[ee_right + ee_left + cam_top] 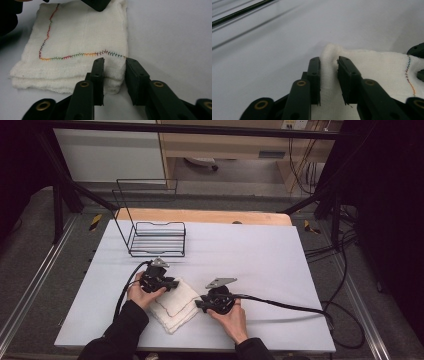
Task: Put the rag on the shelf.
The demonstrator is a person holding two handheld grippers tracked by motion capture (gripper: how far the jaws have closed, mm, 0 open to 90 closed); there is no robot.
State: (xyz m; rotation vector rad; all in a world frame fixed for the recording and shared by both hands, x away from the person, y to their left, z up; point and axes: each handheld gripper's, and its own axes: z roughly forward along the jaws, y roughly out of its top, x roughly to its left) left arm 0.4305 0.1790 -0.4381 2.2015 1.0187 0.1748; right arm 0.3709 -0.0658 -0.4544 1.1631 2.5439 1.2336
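Observation:
A folded white cloth (172,305) with multicoloured stitching lies on the white table near its front edge. My left gripper (176,284) is at the cloth's far left corner. In the left gripper view, the cloth (374,65) bunches up into a ridge between the two pads of my left gripper (329,61), which is shut on it. My right gripper (199,305) comes in from the right. In its own view, my right gripper (114,61) has its jaws closed on the near corner of the layered cloth (82,32).
A black wire rack (157,240) stands at the back left of the table (250,255). Cables trail from both grippers, the right one across the table towards its right edge. A wooden board borders the table's far side.

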